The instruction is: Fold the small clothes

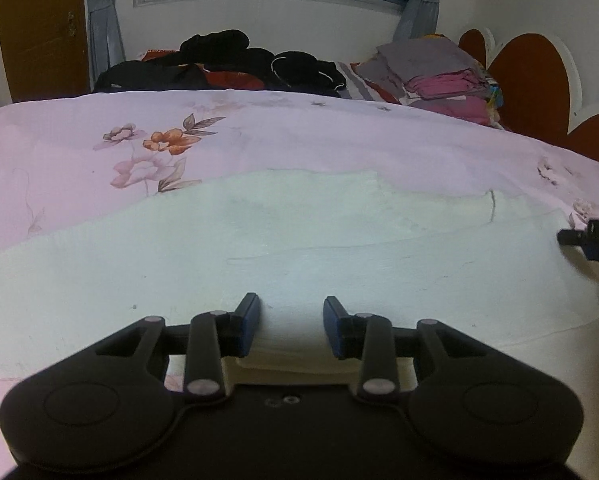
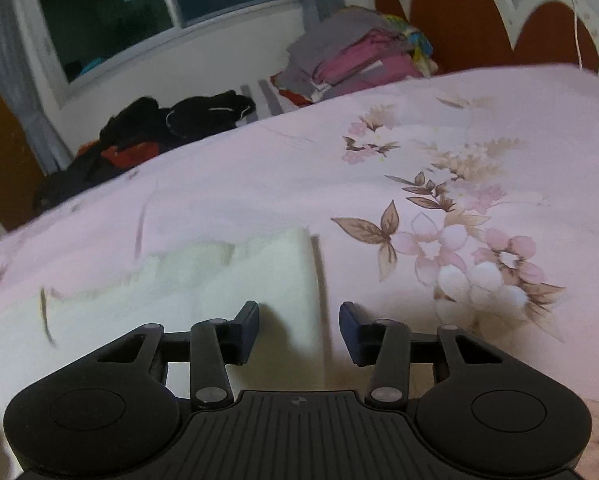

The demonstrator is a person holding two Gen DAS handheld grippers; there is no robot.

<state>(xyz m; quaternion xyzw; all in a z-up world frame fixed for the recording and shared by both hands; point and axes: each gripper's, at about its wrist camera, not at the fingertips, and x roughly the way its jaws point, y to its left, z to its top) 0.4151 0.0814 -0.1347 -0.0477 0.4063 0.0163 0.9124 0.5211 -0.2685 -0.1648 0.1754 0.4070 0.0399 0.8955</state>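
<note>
A pale white-green garment (image 1: 283,240) lies spread flat on the pink flowered bedsheet (image 1: 79,152). My left gripper (image 1: 291,320) is open, low over the garment's near edge, with a fold of the cloth between its blue pads. My right gripper (image 2: 299,326) is open over the garment's right edge (image 2: 303,280), which runs between its fingers. The right gripper's tip also shows at the right rim of the left wrist view (image 1: 591,238).
A heap of dark and red clothes (image 1: 227,64) lies at the far side of the bed under the window. A stack of folded grey and pink clothes (image 1: 431,72) sits by the red and white headboard (image 1: 531,72). A brown door (image 1: 39,28) stands far left.
</note>
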